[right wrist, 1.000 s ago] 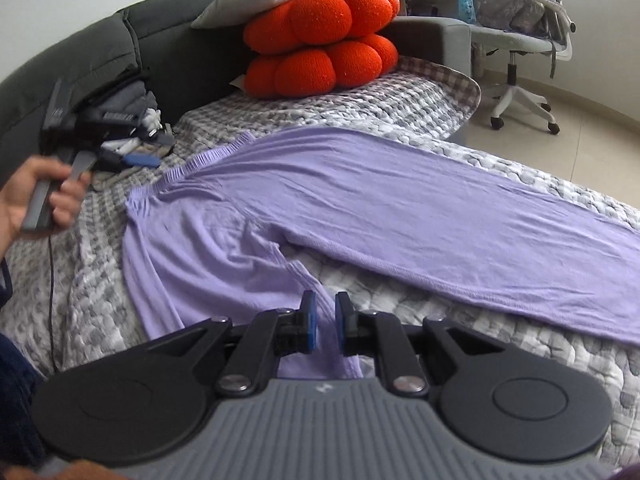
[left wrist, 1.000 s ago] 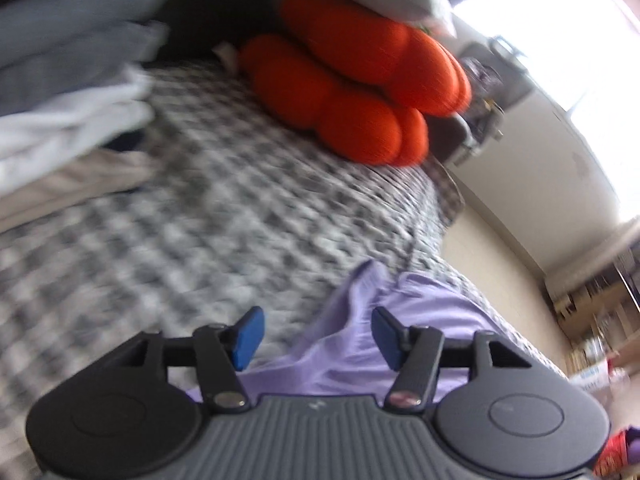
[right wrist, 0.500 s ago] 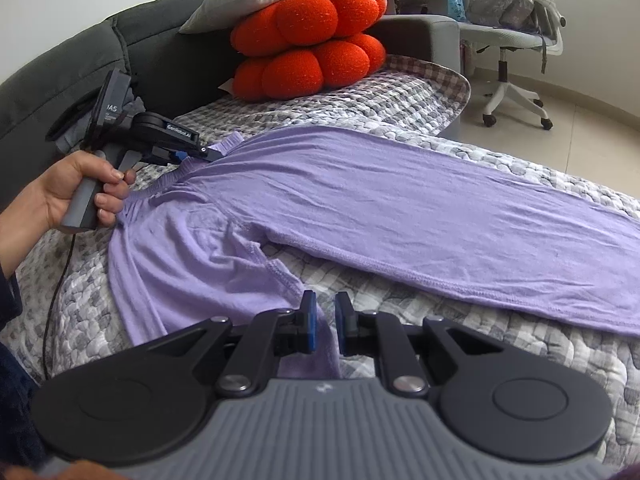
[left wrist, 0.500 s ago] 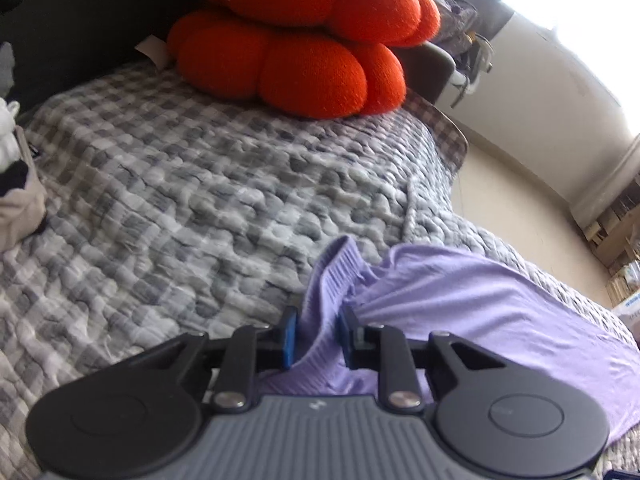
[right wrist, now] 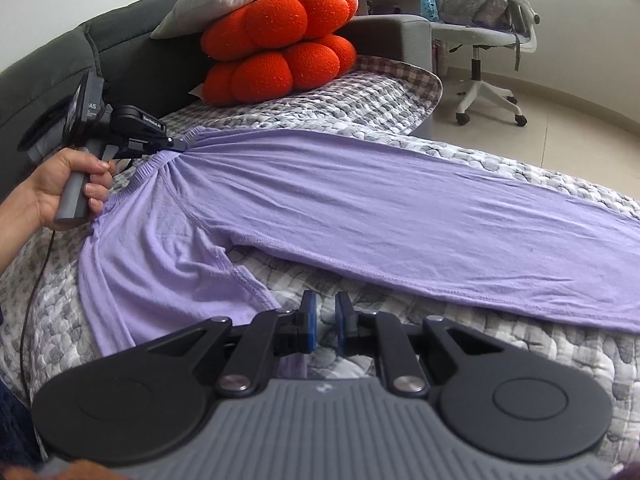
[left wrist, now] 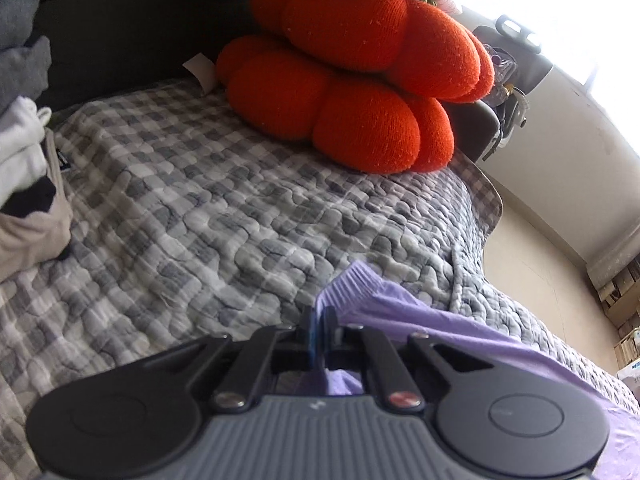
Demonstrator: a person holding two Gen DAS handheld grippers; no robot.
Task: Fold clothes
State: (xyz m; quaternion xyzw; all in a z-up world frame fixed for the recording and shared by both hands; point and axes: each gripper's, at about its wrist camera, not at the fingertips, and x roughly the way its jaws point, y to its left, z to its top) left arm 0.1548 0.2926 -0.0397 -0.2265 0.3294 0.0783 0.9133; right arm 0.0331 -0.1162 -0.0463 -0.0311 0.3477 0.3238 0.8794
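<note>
While the purple pants (right wrist: 360,208) are lying flat on the quilt (right wrist: 360,92), long axis running 9 to 3, the left gripper (left wrist: 319,330) is pinching the waistband at 10; the right gripper (right wrist: 323,322) (jaws narrow, seemingly holding nothing) is hovering at 6, nearer the short leg.

A: Daylight, strong. Left wrist view: window (left wrist: 560,12) at upper right blown to pure white, glare washing the wall (left wrist: 560,152) below it.

B: Right wrist view evener, soft, shadows faint. Sharp on the purple garment (right wrist: 360,208).

A: Fisheye bends both frames at the edges. Folded clothes (left wrist: 24,128) at left edge soft, slightly blurred.
</note>
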